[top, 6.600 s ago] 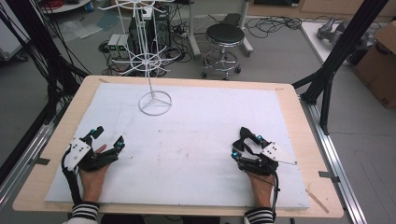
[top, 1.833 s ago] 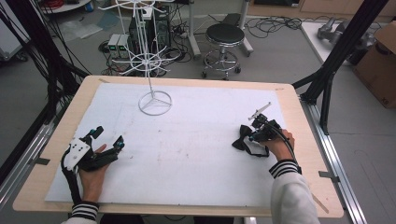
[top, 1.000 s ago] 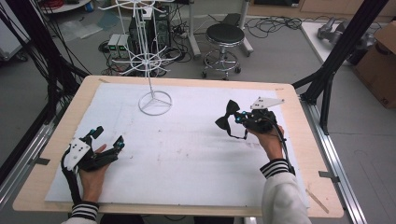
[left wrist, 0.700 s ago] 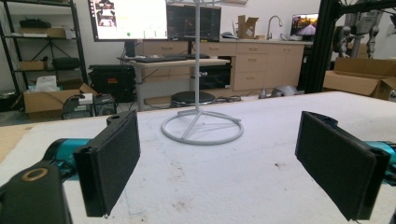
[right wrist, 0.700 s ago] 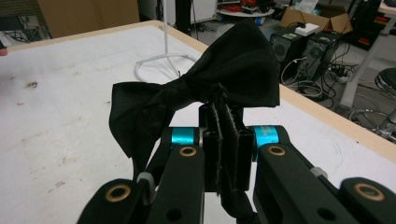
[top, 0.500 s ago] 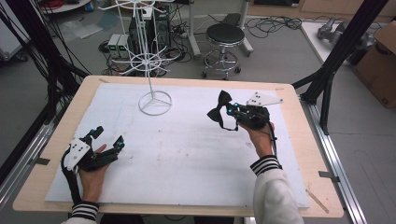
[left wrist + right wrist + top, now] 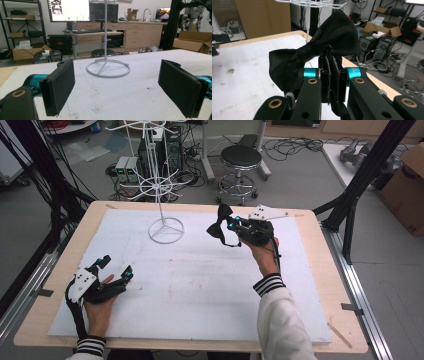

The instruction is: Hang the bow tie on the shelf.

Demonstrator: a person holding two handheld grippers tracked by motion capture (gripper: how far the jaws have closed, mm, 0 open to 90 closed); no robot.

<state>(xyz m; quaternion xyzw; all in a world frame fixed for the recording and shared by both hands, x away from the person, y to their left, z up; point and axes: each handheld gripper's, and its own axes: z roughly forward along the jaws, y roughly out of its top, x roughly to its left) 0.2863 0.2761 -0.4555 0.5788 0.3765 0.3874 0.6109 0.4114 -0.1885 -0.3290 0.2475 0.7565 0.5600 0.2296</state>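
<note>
**Right tongs lifting a bow tie beside a wire stand**

Left tongs point(image 7: 114, 268) rest low on the white-covered bench point(image 7: 190, 285) at its near left, jaws spread wide with nothing between them. Centre-left, the white wire stand point(image 7: 162, 190) rises from its ring base on the far part of the bench. Right tongs point(image 7: 231, 226), held above the bench just right of the stand, are clamped on a black bow tie point(image 7: 322, 47), which hangs clear of the surface.
</note>
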